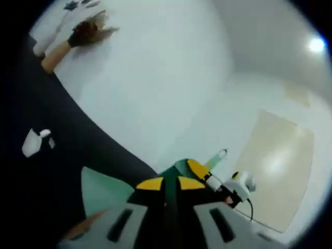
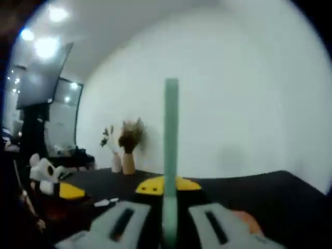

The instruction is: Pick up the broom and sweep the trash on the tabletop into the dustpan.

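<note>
Left tongs [image 1: 170,182]: my jaws are closed on the green dustpan [image 1: 104,189]; its pan spreads to the left below, its handle tip pokes out to the right.
Right tongs [image 2: 167,185]: my jaws are clamped on the green broom handle [image 2: 171,135]; it rises straight up between them.
Tabletop [image 2: 249,194]: black; white scraps of trash [image 1: 35,141] lie on it.
Backdrop: a vase of dried flowers [image 2: 129,141] against the white wall [image 2: 233,93].
</note>
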### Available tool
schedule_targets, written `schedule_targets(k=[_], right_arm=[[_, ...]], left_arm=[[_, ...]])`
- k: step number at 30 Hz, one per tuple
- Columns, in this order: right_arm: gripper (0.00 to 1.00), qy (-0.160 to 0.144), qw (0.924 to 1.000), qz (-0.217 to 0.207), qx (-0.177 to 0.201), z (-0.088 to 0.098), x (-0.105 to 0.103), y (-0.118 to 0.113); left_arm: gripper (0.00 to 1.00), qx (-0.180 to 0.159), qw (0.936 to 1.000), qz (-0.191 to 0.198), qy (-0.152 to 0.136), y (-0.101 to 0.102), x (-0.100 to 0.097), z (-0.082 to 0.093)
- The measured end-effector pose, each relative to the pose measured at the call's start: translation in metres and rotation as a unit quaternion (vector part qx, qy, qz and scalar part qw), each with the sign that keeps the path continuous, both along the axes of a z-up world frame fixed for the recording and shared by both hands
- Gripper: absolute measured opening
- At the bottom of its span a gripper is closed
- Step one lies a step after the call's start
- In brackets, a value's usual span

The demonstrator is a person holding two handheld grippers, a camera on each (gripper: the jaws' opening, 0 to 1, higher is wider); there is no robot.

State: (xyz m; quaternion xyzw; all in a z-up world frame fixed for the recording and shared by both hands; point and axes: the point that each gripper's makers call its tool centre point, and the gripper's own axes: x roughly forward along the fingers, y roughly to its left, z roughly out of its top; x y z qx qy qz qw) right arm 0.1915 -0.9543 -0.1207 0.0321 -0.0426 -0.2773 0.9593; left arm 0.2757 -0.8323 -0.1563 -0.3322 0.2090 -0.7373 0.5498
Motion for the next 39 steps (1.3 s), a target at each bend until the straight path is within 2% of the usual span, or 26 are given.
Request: schedule_targets(k=[2, 4, 7, 8, 10, 12, 14, 15, 16, 18, 19, 21, 23, 25, 27, 28, 29, 30, 32, 37, 38, 39], right_arm=[[0.04, -0.02, 0.9993, 0.023, 0.023, -0.001, 0.003, 0.005], [0.04, -0.027, 0.997, 0.049, 0.054, -0.006, 0.006, 0.012], [0.04, -0.035, 0.9935, 0.094, 0.055, 0.0, 0.012, 0.03], [0.04, -0.043, 0.9913, 0.11, 0.059, 0.007, 0.013, 0.038], [0.04, -0.068, 0.986, 0.136, 0.07, 0.021, 0.015, 0.05], [0.04, -0.095, 0.9769, 0.172, 0.083, 0.038, 0.015, 0.065], [0.04, -0.111, 0.9646, 0.217, 0.101, 0.05, 0.018, 0.082], [0.04, -0.119, 0.9579, 0.236, 0.112, 0.054, 0.019, 0.09], [0.04, -0.126, 0.9516, 0.25, 0.127, 0.056, 0.02, 0.097], [0.04, -0.137, 0.9411, 0.273, 0.146, 0.057, 0.023, 0.107], [0.04, -0.144, 0.9352, 0.282, 0.159, 0.058, 0.025, 0.109], [0.04, -0.155, 0.9231, 0.301, 0.183, 0.056, 0.029, 0.113], [0.04, -0.174, 0.9055, 0.322, 0.215, 0.055, 0.033, 0.12], [0.04, -0.181, 0.8973, 0.331, 0.229, 0.05, 0.037, 0.123], [0.04, -0.178, 0.9078, 0.311, 0.217, 0.044, 0.039, 0.115], [0.04, -0.177, 0.9097, 0.307, 0.217, 0.042, 0.039, 0.11], [0.04, -0.183, 0.9053, 0.31, 0.225, 0.041, 0.04, 0.109], [0.04, -0.189, 0.8971, 0.319, 0.239, 0.04, 0.041, 0.111], [0.04, -0.192, 0.8987, 0.315, 0.237, 0.037, 0.044, 0.108], [0.05, -0.209, 0.8887, 0.336, 0.231, 0.038, 0.045, 0.113], [0.05, -0.206, 0.8922, 0.335, 0.222, 0.037, 0.046, 0.114], [0.05, -0.201, 0.8988, 0.334, 0.2, 0.038, 0.046, 0.114]], left_arm=[[0.1, 0.003, 1.0, 0.001, -0.001, 0.0, 0.0, -0.001], [0.1, 0.006, 1.0, -0.001, -0.004, -0.002, -0.002, -0.005], [0.12, 0.016, 0.9996, -0.012, -0.02, -0.007, -0.009, -0.012], [0.18, 0.018, 0.9996, -0.016, -0.017, -0.008, -0.01, -0.014], [0.25, 0.006, 0.9991, -0.043, -0.001, -0.008, -0.018, -0.011], [0.33, -0.013, 0.9976, -0.064, 0.024, -0.007, -0.024, -0.003], [0.49, -0.047, 0.9926, -0.095, 0.06, -0.003, -0.029, 0.012], [0.54, -0.077, 0.9874, -0.111, 0.083, 0.001, -0.03, 0.025], [0.56, -0.089, 0.9832, -0.128, 0.095, 0.005, -0.032, 0.031], [0.56, -0.115, 0.975, -0.16, 0.103, 0.013, -0.038, 0.042], [0.55, -0.115, 0.9741, -0.17, 0.095, 0.014, -0.042, 0.042], [0.48, -0.103, 0.9733, -0.188, 0.081, 0.014, -0.052, 0.039], [0.35, -0.106, 0.9735, -0.19, 0.07, 0.015, -0.059, 0.038], [0.25, -0.105, 0.9761, -0.181, 0.059, 0.015, -0.06, 0.037], [0.15, -0.107, 0.9756, -0.182, 0.059, 0.016, -0.059, 0.038], [0.11, -0.107, 0.977, -0.177, 0.053, 0.017, -0.057, 0.038], [0.09, -0.11, 0.9768, -0.176, 0.051, 0.018, -0.054, 0.039], [0.07, -0.11, 0.9759, -0.181, 0.053, 0.018, -0.053, 0.039], [0.04, -0.115, 0.9755, -0.181, 0.05, 0.02, -0.053, 0.041], [0.02, -0.121, 0.9751, -0.181, 0.04, 0.022, -0.051, 0.04], [0.02, -0.122, 0.9752, -0.181, 0.038, 0.023, -0.051, 0.04], [0.02, -0.122, 0.9753, -0.18, 0.036, 0.023, -0.051, 0.04]])
